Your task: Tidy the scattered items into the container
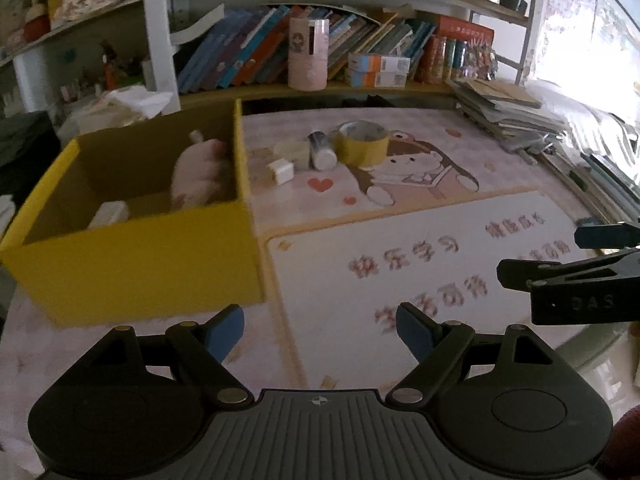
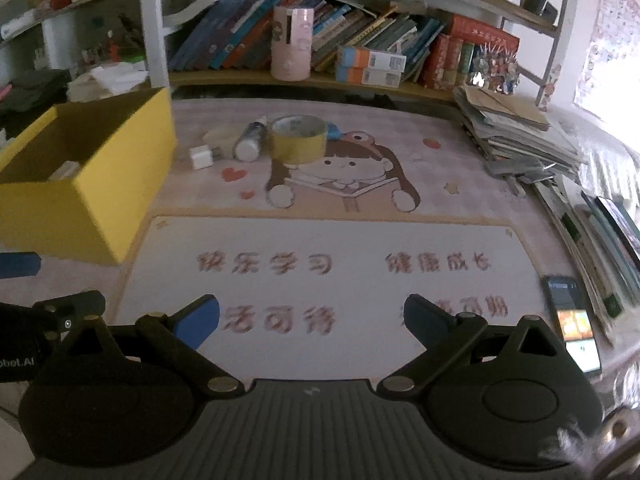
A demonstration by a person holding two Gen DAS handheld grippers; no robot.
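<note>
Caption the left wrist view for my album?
Open left gripper faces a yellow box; tape roll waits on the desk mat.

A desk is covered by a pink cartoon mat [image 2: 340, 184]. Leaning books [image 2: 240, 36] are kept on a shelf behind. Bright light is let in at the right.

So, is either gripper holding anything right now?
No. The left gripper and right gripper both have open, empty jaws over the mat.
</note>
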